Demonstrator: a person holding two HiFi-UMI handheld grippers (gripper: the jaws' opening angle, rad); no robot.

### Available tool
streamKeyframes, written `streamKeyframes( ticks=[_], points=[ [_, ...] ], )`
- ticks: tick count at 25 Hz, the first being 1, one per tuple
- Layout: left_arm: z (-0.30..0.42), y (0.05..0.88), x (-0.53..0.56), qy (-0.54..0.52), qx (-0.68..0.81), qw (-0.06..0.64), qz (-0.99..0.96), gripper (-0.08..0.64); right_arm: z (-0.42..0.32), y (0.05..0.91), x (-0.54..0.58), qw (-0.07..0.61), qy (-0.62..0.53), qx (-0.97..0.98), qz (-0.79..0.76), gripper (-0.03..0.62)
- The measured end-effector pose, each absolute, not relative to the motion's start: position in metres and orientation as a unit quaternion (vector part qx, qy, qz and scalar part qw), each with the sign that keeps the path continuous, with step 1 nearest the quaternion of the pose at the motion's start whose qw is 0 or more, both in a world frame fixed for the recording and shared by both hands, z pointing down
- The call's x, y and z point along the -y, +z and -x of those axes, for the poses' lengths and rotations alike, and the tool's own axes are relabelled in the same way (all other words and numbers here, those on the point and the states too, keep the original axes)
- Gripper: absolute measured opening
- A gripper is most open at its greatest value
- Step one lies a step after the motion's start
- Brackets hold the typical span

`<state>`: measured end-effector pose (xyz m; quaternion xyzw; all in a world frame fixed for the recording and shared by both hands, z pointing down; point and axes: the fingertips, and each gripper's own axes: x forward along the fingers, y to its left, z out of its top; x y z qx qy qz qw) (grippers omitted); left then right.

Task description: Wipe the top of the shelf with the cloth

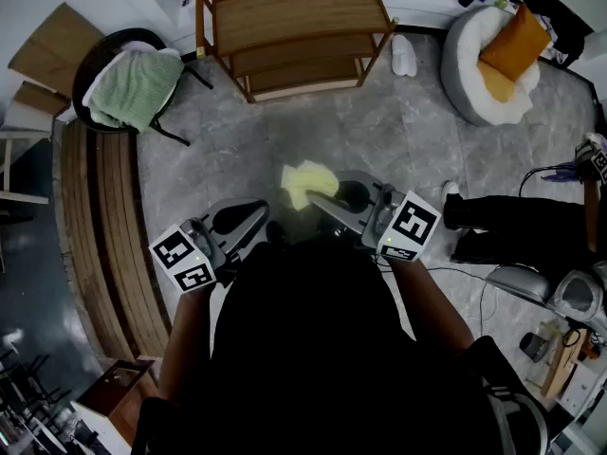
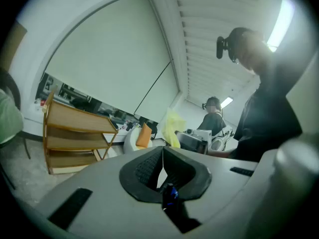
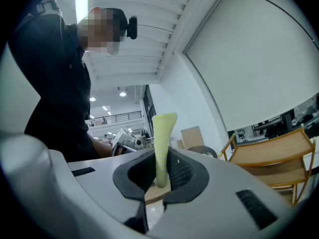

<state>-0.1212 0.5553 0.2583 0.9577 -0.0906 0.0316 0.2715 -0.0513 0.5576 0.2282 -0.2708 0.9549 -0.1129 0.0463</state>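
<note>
A pale yellow cloth (image 1: 306,184) hangs over the grey floor, and my right gripper (image 1: 329,201) is shut on it. In the right gripper view the cloth (image 3: 162,141) stands up as a narrow strip pinched between the dark pads. My left gripper (image 1: 258,214) is shut with nothing between its jaws (image 2: 162,163); from it the cloth (image 2: 172,128) shows off to the right. The wooden three-tier shelf (image 1: 296,15) stands at the far side of the floor, well ahead of both grippers, its top bare. It also appears as the shelf (image 2: 75,133) at left and the shelf (image 3: 279,156) at right.
A black chair with a green towel (image 1: 133,81) stands at the left beside a wooden bench (image 1: 104,226). A white round cushion seat with an orange pillow (image 1: 498,50) is at the far right. Cables and equipment (image 1: 560,301) lie on the floor at right.
</note>
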Motion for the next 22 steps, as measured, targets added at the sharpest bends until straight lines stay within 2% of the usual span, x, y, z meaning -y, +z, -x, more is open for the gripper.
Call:
streamKeyframes(
  ticks=[4, 11, 22],
  points=[
    [0.145, 0.245, -0.538, -0.004, 0.152, 0.256, -0.955, 0.012, 0.069, 0.228, -0.563, 0.016, -0.107, -0.950, 0.292, 0.043],
    [0.185, 0.252, -0.539, -0.015, 0.136, 0.258, -0.956, 0.012, 0.099, 0.233, -0.540, -0.008, -0.118, -0.937, 0.329, 0.043],
    [0.242, 0.272, -0.489, -0.027, 0.160, 0.294, -0.942, 0.012, 0.132, 0.240, -0.497, -0.018, -0.153, -0.914, 0.375, 0.043]
  ],
)
